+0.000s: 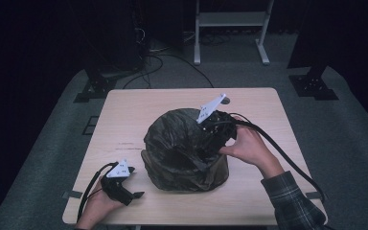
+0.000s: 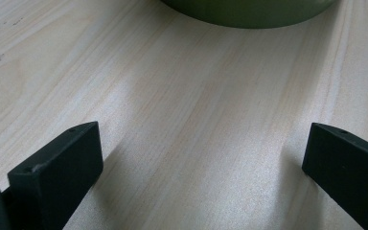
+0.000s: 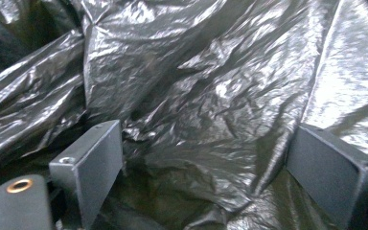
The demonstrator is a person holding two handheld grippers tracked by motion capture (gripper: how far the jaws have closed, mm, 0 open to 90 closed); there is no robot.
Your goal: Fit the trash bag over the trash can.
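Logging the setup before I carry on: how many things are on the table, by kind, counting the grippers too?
Round green bin: 1
Crinkled black plastic bag draped over it: 1
Hand-held black two-jaw grippers: 2, left gripper, right gripper
Total: 4, on the pale wooden table

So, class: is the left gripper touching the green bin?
Apart. In the left gripper view, bare table lies between the open left gripper and the green bin.

Glossy black bag (image 1: 182, 139); green bin (image 2: 249, 12); pale wood table (image 1: 124, 115); plaid sleeve (image 1: 292, 199).
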